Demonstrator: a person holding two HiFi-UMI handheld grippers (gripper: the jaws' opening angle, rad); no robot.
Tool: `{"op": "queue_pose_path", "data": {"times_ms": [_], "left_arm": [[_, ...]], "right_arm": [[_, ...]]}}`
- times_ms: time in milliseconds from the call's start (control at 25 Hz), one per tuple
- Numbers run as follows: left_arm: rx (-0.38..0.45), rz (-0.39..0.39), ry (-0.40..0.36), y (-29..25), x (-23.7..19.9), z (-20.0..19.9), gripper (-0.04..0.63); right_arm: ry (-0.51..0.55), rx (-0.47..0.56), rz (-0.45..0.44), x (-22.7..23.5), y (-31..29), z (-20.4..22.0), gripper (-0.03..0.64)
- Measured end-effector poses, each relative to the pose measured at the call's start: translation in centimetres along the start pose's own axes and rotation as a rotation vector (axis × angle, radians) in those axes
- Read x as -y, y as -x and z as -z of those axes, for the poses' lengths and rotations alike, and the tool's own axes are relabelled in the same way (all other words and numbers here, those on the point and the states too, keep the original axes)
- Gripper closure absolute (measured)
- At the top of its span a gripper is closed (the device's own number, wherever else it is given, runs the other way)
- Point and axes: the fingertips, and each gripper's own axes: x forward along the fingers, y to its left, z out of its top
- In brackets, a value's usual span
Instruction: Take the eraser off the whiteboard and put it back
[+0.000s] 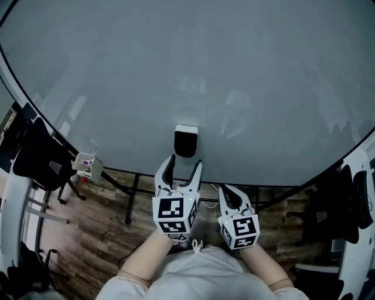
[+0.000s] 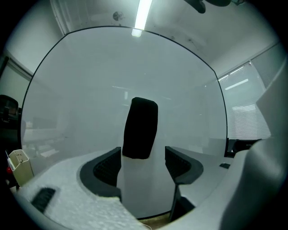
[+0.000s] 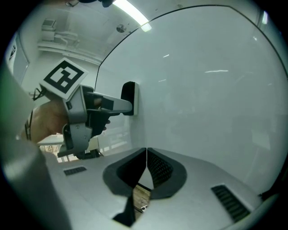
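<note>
Left tongs open, jaws spread wide, tips up at the lower end of the eraser. Left gripper view shows a sliver of board between each pad and the eraser, wider on the right side, so no grip. Right gripper view from the side has one left jaw reaching level with the eraser; can't tell contact from there.

Eraser sits on the whiteboard, upright, dark body, pale strip along its top edge in the head view, low on the board near its bottom edge. Board otherwise blank, only reflections.

Right tongs closed, pads meeting edge to edge, nothing between them. They hang just beside the left tongs, lower and to the right, apart from the eraser and pointing at bare board.

Marker cube on the left tongs faces up; hand behind it.

Small white holder hangs at the board's lower left edge. Black stand legs below the board, on a wood floor. Black chair at far left. Ceiling strip light above the board.
</note>
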Motion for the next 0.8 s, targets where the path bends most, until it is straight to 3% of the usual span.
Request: {"op": "queue_pose_path", "data": {"times_ms": [800], "left_arm": [[0.043, -0.034, -0.062, -3.2, -1.1, -3.6, 0.302]], "right_arm": [[-0.040, -0.022, 0.020, -0.3, 0.2, 0.9, 0.589]]}}
